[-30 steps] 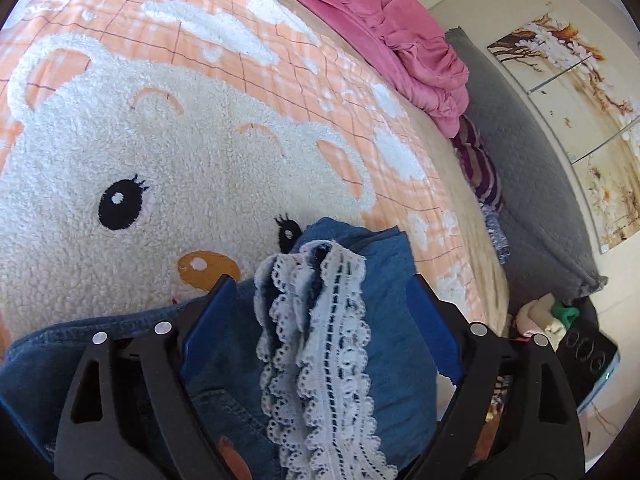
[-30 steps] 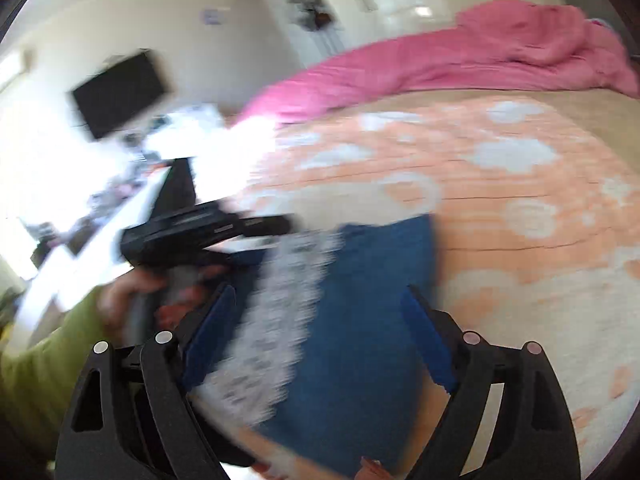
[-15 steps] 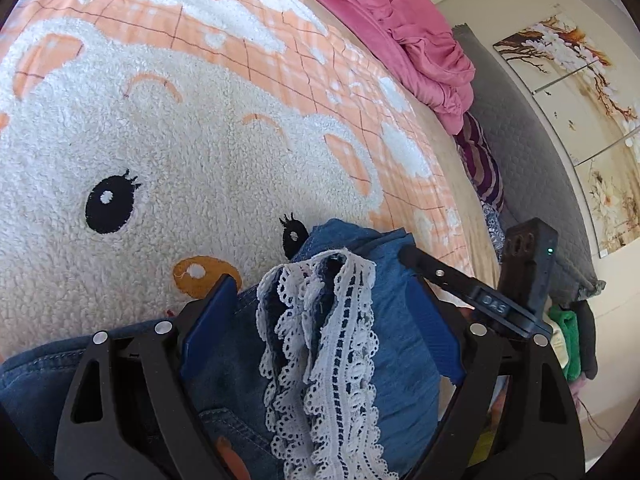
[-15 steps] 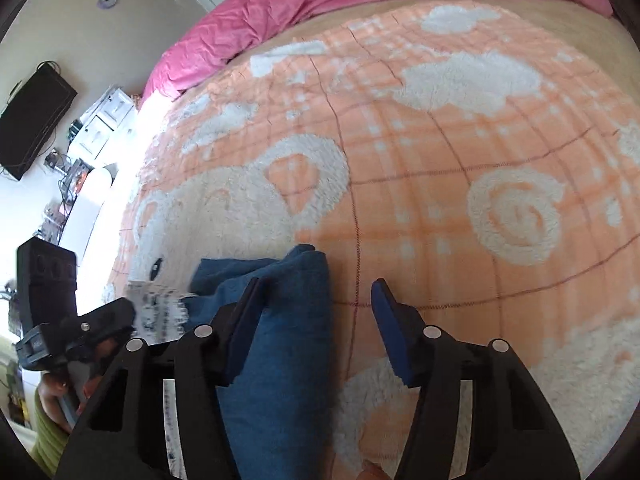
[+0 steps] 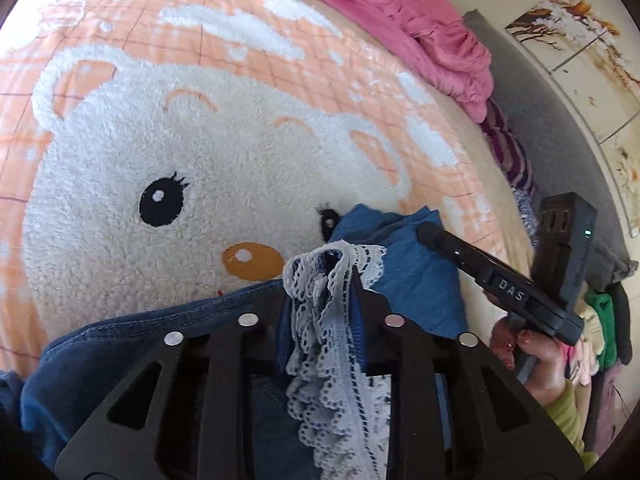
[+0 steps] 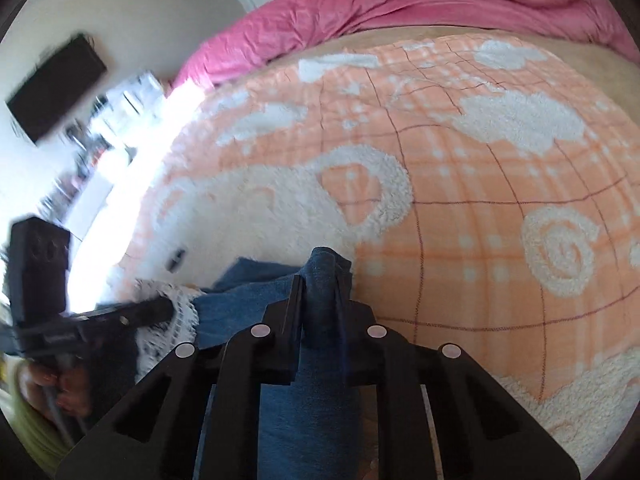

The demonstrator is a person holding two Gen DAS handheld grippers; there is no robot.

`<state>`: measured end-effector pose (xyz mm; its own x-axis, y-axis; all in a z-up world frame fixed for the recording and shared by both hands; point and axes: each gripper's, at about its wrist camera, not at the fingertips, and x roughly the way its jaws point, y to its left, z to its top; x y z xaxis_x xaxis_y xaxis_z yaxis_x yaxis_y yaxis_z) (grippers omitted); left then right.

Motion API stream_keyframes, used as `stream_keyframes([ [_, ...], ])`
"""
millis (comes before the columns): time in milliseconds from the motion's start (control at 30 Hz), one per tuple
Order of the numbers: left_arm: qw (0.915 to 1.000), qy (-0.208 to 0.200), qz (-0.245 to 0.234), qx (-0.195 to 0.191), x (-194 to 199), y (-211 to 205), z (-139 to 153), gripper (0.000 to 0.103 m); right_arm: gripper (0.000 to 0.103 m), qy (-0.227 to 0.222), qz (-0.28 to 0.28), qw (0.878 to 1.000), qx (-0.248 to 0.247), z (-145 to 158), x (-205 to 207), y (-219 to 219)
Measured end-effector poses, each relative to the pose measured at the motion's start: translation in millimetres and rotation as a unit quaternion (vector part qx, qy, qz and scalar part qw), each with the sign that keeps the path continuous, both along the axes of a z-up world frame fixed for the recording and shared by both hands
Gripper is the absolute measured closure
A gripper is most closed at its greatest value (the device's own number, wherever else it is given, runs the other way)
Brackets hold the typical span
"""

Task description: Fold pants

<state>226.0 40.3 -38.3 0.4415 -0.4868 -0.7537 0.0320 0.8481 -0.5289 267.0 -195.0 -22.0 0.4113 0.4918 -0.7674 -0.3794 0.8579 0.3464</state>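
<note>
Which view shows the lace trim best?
The left wrist view: the lace trim is sharp and central there, bunched between the closing fingers of the left hand-held gripper. The right wrist view shows only a blurred patch of it at the left.

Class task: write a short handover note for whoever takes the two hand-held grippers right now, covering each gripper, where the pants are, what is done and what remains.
Left hand-held gripper: jaws closing, pinching the white lace trim at the hem of the blue denim pants.
Right hand-held gripper: jaws closing on a bunched fold of the same denim hem, beside the left.
Pants lie on the orange fleece bear blanket on the bed.
Done: both hem corners gripped.
Left: likely lift the hem and carry it over toward the other end; no fold visible yet.
</note>
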Motion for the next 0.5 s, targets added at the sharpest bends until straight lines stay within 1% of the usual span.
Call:
stream_keyframes([
  [33, 1.0, 0.001, 0.004, 0.001, 2.0, -0.7, -3.7, 0.079, 0.081, 0.0, -0.008, 1.0, -0.011, -2.0, 0.1, -0.7],
  [67, 1.0, 0.003, 0.005, 0.001, 3.3, -1.7, -4.5, 0.078, 0.076, 0.001, -0.017, 1.0, -0.02, -4.0, 0.8, -2.4],
  [100, 1.0, 0.001, 0.006, 0.002, 4.5, -2.8, -4.1, 0.077, 0.067, 0.002, -0.022, 1.0, -0.021, -5.6, 1.2, -4.5],
  [200, 1.0, -0.002, 0.006, -0.001, 5.0, -3.4, -0.3, 0.07, 0.065, 0.001, -0.038, 0.999, -0.002, 4.6, -5.9, -17.6],
  [267, 0.9999, -0.006, 0.007, -0.01, 3.6, 0.1, 5.7, 0.062, 0.057, -0.017, -0.038, 0.999, 0.012, 23.9, -25.4, -28.5],
  [300, 0.9998, -0.009, 0.009, -0.013, 1.0, 3.3, 10.0, 0.061, 0.048, -0.023, -0.037, 0.999, 0.015, 33.1, -36.7, -32.9],
  [333, 0.9998, -0.014, 0.01, -0.014, -3.1, 6.7, 15.0, 0.06, 0.042, -0.025, -0.038, 0.999, 0.012, 42.4, -48.3, -36.1],
  [400, 0.9996, -0.026, 0.01, -0.01, -13.4, 10.9, 24.8, 0.057, 0.04, -0.035, -0.026, 0.999, 0.004, 64.7, -73.6, -36.7],
  [467, 0.9991, -0.036, 0.019, 0.007, -28.7, 15.8, 36.8, 0.051, 0.038, -0.049, -0.012, 0.999, -0.013, 82.4, -91.6, -33.6],
  [500, 0.9983, -0.047, 0.027, 0.021, -36.3, 17.3, 43.9, 0.049, 0.036, -0.055, -0.007, 0.998, -0.016, 88.9, -98.7, -32.7],
])
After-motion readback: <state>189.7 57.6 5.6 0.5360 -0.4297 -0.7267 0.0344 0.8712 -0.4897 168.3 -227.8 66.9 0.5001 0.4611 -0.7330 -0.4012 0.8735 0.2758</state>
